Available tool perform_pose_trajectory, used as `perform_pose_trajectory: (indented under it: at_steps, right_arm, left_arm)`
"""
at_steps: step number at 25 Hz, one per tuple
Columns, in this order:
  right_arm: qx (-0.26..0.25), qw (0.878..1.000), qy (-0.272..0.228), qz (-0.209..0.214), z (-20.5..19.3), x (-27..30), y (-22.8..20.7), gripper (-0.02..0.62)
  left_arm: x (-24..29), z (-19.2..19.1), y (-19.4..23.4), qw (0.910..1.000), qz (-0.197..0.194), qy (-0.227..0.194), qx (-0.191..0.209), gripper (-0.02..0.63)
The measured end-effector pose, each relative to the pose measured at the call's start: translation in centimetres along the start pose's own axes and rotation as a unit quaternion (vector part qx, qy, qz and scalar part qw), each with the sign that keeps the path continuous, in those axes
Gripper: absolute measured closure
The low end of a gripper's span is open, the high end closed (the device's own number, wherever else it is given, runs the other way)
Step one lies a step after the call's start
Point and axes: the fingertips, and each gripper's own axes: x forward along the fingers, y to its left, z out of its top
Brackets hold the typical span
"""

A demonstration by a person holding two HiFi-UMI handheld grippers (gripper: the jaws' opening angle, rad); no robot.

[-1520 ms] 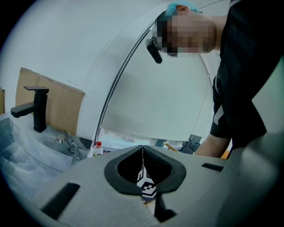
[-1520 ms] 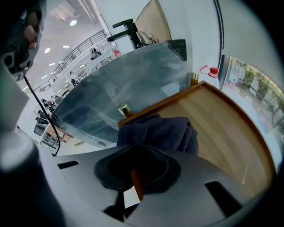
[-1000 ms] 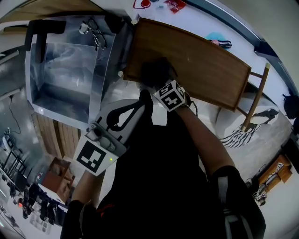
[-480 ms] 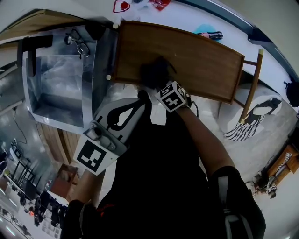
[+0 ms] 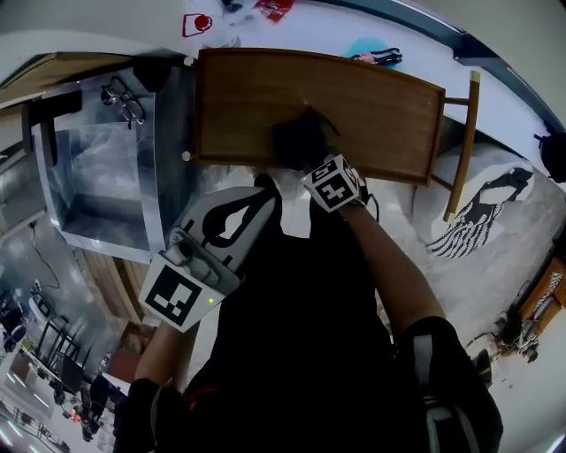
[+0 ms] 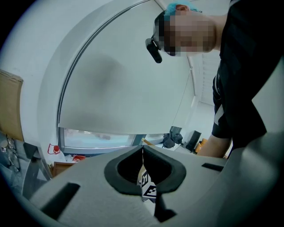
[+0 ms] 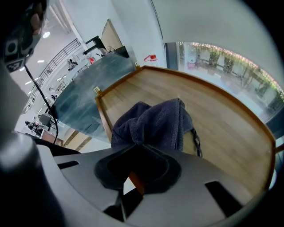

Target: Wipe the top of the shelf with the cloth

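The wooden shelf top (image 5: 371, 111) lies ahead of me, long and brown with a raised rim. A dark grey cloth (image 5: 299, 142) is bunched on it near the front edge, left of the middle. My right gripper (image 5: 311, 164) is shut on the cloth, its tips hidden under the folds. In the right gripper view the cloth (image 7: 153, 122) bulges just past the right gripper (image 7: 141, 144) onto the shelf top (image 7: 217, 119). My left gripper (image 5: 268, 184) hangs close to my body, short of the shelf, shut and empty; the left gripper (image 6: 142, 150) points upward at a white ceiling.
A metal-and-glass cabinet (image 5: 110, 172) adjoins the shelf's left end, with eyeglasses (image 5: 122, 99) on top. A white ledge behind holds red items (image 5: 199, 23) and a teal object (image 5: 370, 49). A wooden post (image 5: 460, 146) stands at the shelf's right end, by a striped rug (image 5: 482, 212).
The right gripper and cloth now sit farther from the shelf's left end, having slid right along the front edge as the view swung. The left gripper has stayed put.
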Motion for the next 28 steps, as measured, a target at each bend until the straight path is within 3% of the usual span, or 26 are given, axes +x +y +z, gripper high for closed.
perform_pose_trajectory:
  at_steps: [28]
  right_arm:
    - [0.102,0.993,-0.005,-0.065,-10.0,-7.0,-11.2,0.552]
  left_arm:
    - [10.8,0.7,-6.7,0.9957,-0.085,0.028,0.025,0.586]
